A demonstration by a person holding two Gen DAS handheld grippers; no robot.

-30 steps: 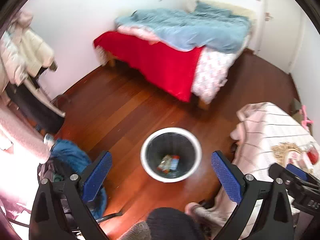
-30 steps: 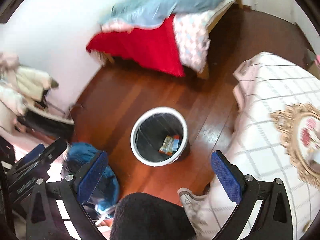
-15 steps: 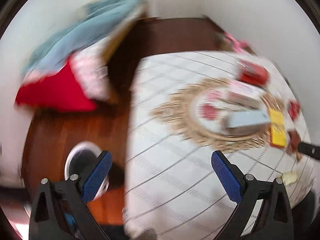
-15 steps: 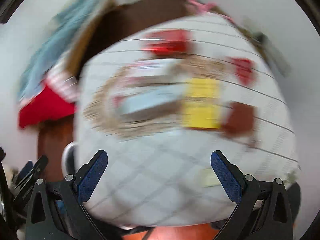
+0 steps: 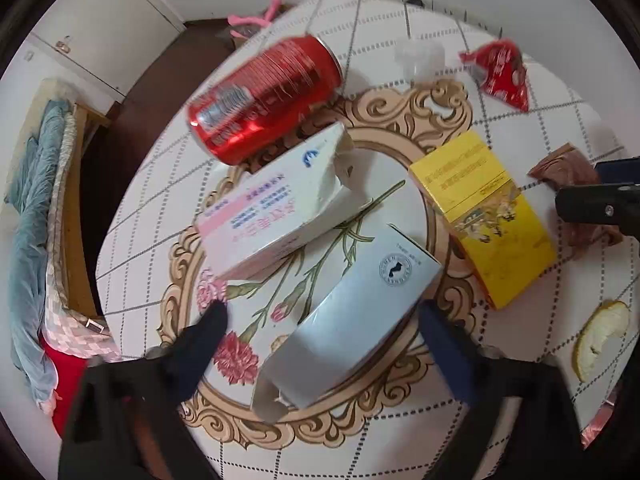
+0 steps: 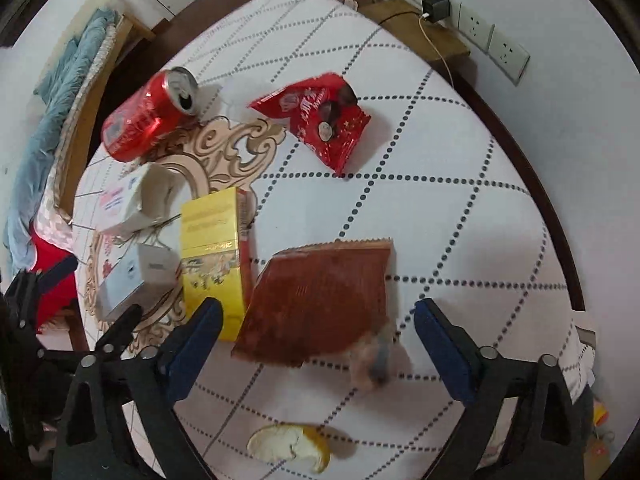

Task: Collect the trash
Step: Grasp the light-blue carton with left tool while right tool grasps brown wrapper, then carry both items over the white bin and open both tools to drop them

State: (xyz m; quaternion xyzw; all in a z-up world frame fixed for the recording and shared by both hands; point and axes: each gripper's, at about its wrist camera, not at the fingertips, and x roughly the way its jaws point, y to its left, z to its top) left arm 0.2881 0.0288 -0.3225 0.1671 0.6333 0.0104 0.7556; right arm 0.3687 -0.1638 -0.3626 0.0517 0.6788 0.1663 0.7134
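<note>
Trash lies on a round table with a white checked cloth [image 6: 460,184]. My left gripper [image 5: 324,344] is open, its fingers either side of a grey-blue carton [image 5: 352,320]. Beyond it lie a pink-and-white box [image 5: 276,208], a red can [image 5: 264,96], a yellow box [image 5: 484,216] and a red wrapper [image 5: 500,72]. My right gripper [image 6: 318,344] is open, just above a brown wrapper [image 6: 320,300]. A piece of orange peel [image 6: 292,450] lies near the front edge. The red can [image 6: 148,116], red wrapper [image 6: 320,116] and yellow box [image 6: 212,252] also show in the right wrist view.
A bed with blue and red covers [image 5: 28,208] stands to the left on a dark wooden floor. Wall sockets with a plugged charger [image 6: 436,6] sit behind the table. A clear plastic cap [image 5: 418,56] lies on the far side of the cloth.
Both grippers have swung from over the floor bin to over the table. They now hover close above the trash, with both still open and empty.
</note>
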